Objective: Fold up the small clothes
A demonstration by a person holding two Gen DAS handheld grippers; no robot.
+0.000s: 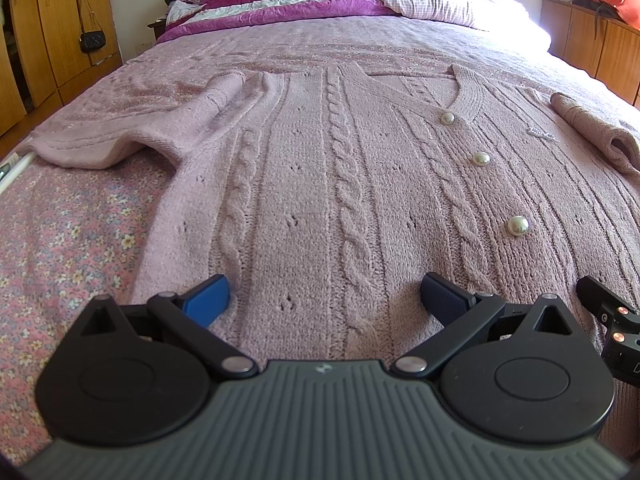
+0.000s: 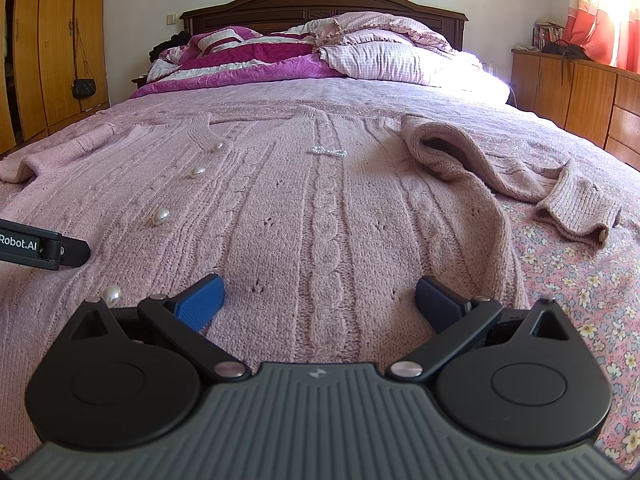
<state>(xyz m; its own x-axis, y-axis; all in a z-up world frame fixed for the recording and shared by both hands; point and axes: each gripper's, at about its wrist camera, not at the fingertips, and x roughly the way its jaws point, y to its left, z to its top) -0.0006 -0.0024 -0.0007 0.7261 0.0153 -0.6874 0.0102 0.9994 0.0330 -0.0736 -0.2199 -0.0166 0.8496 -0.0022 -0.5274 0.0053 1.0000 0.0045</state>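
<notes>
Hovering low over the hem end of the pale pink cable-knit cardigan (image 1: 320, 184), the left gripper (image 1: 325, 294) had its blue-padded fingers spread wide with nothing between them, and the right gripper (image 2: 320, 298) hung just beside it, equally wide and empty; I judged both were poised to take the bottom edge, though the hem itself lay hidden under the tools. The cardigan was spread front-up and flat on the pink floral bedspread (image 1: 60, 248), buttoned with a row of round pearl buttons (image 1: 517, 225), which would keep the two fronts together during a fold. Farther out, its left-hand sleeve (image 1: 132, 140) lay stretched sideways, while the opposite sleeve (image 2: 520, 176) sat crumpled beside the body, so it probably needed straightening or tucking in first. A small beaded bow (image 2: 328, 152) lay on the chest. Beyond were a magenta striped quilt (image 2: 256, 56), a checked pink pillow (image 2: 392, 60) and the dark wooden headboard (image 2: 320, 4).
</notes>
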